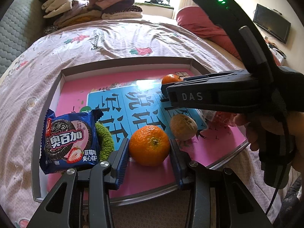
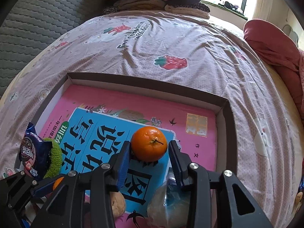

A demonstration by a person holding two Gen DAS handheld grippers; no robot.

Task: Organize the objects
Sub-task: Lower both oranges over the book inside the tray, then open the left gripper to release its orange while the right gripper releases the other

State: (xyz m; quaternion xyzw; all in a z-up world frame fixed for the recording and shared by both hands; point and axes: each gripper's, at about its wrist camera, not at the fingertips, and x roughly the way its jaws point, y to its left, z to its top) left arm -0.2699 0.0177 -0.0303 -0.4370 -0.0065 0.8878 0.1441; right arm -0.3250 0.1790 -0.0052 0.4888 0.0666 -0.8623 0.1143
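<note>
Oranges are what both of your grippers frame right now, each sitting on the pink book inside the shallow box on the bed.

From the left wrist camera, your left gripper [image 1: 150, 159] is spread open around the near orange [image 1: 149, 145]; whether the blue pads touch the peel I cannot tell, and it does not look squeezed. Just left stands a blue cookie packet [image 1: 69, 142] printed "奥百加" with "草莓味 夹心饼干" below, leaning on a green knitted ring [image 1: 105, 142]. A walnut [image 1: 183, 127] lies just right of the orange. Your right gripper [image 1: 171, 88] crosses the view, marked "DAS", reaching toward the far orange [image 1: 170, 78].

From the right wrist camera, your right gripper [image 2: 149, 158] is open with the far orange [image 2: 149, 143] between its fingers; the left pad seems to touch it, the right stands slightly off. The book [image 2: 197, 152] shows large characters, "说话" among them, and small "作文". A plastic-wrapped item [image 2: 169, 203] sits under the right finger.

Risks, as I judge them: the oranges are round on a glossy cover, so closing off-centre could roll one away. Your tools are near each other and could collide. Swinging left may topple the packet.
</note>
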